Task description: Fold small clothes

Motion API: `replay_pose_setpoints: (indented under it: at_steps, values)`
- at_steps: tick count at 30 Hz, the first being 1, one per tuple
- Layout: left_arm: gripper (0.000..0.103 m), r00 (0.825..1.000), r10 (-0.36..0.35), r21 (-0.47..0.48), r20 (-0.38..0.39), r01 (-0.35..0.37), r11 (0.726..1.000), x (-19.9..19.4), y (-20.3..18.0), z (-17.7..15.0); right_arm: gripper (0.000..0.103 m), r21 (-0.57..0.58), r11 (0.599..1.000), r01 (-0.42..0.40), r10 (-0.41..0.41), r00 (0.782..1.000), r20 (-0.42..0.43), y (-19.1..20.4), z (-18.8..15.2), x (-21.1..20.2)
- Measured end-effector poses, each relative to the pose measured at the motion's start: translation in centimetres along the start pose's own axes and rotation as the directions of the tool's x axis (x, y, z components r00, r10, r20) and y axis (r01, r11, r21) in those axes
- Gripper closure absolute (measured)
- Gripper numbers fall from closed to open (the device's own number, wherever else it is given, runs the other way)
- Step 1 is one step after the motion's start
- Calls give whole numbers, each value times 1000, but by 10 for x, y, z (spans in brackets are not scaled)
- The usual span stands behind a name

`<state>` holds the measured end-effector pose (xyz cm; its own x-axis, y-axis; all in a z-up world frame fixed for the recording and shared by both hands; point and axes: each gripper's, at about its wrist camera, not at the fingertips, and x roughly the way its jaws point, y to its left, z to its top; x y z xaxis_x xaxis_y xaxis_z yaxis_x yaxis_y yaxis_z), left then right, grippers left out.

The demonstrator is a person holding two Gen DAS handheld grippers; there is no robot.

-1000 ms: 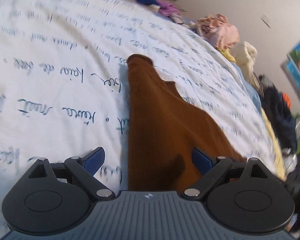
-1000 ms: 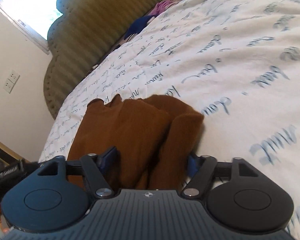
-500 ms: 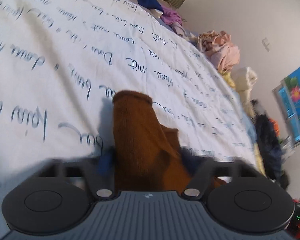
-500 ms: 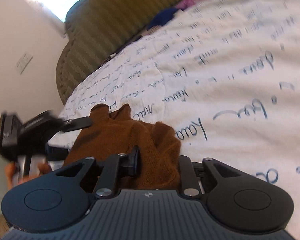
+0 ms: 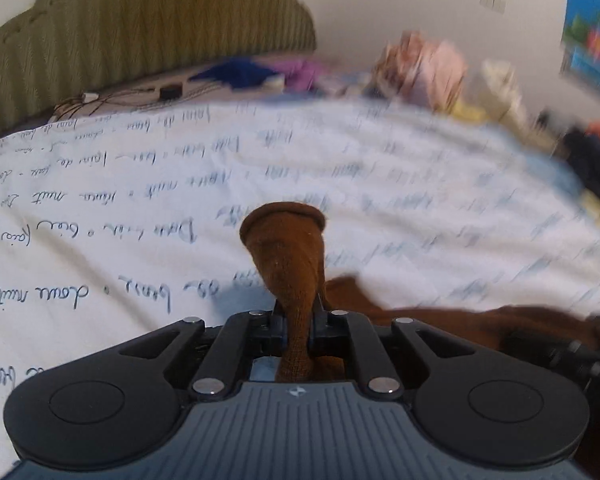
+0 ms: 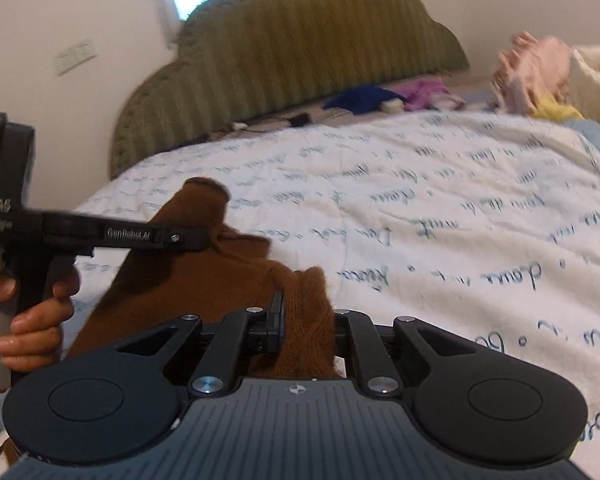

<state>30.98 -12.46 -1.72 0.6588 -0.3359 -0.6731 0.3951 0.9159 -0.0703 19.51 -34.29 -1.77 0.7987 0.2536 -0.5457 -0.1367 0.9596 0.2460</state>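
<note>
Both ends of the brown knit garment (image 5: 288, 264) are now pinched, so the step in hand looks like the lift-and-spread that opens a fold: the piece is gathered up off the bed (image 5: 420, 208) and not yet laid flat.

On the left, the left tongs (image 5: 298, 320) have just been closing and now stand nearly shut, with a narrow bunch of the brown knit squeezed between the 2 pads. A cuffed, tube-like end stands up just ahead of their tips, and the rest trails off to their right, low over the quilt. In the right wrist view the person's hand (image 6: 32, 320) grips the handle of that tool, and its long black arm lies across the fabric.

On the right, the right tongs (image 6: 306, 320) have likewise just been closing and are clamped on a thicker fold of the same garment (image 6: 204, 276) — the fabric bulges up between the pads, and the body of the piece spreads away ahead and to their left toward the other tool.

The next move, as I judge it, calls for drawing the 2 grips apart to take out the slack, then lowering the cloth onto the open quilt ahead of both tongs — without letting the thin pinch slip.

No container shows in either view; other clothes (image 6: 536, 68) lie loose in heaps at the far side of the bed, well beyond the tongs, below the green headboard (image 6: 300, 60).
</note>
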Motion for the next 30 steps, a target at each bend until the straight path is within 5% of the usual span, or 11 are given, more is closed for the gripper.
replay_pose_setpoints:
  at_steps: [2,4,5,6,8,13,23,27,30]
  values:
    - [86,999,34,4,-38,-34,999,7,0,-1,86,28,999,26,-24,998,-53,-7,-4,12]
    - [70,997,65,-10,-34,-65,998,-2,4,-4,69,66,996,64,-61,997,-48,-13,-7,10]
    - [54,996,84,-17,-24,-85,996,-10,7,-5,57,85,992,95,-92,995,-36,-15,-8,5]
    - [37,995,101,-22,-8,-101,995,-19,9,-7,55,99,987,127,-125,992,-25,-16,-8,-2]
    - [29,990,139,-31,29,-138,990,-43,10,-13,55,113,978,175,-175,985,-13,-16,-10,-18]
    - [29,985,172,-7,32,-172,985,-103,5,-48,45,133,987,92,-96,995,27,8,-28,-73]
    - [23,998,53,38,28,-54,998,-178,7,-135,44,344,936,-81,88,996,-7,21,-89,-136]
    - [23,993,109,63,-42,-106,992,-159,4,-147,44,375,925,-58,83,995,-51,29,-110,-127]
    - [24,992,122,68,-29,-120,990,-165,1,-155,46,315,946,80,-50,993,-102,37,-122,-120]
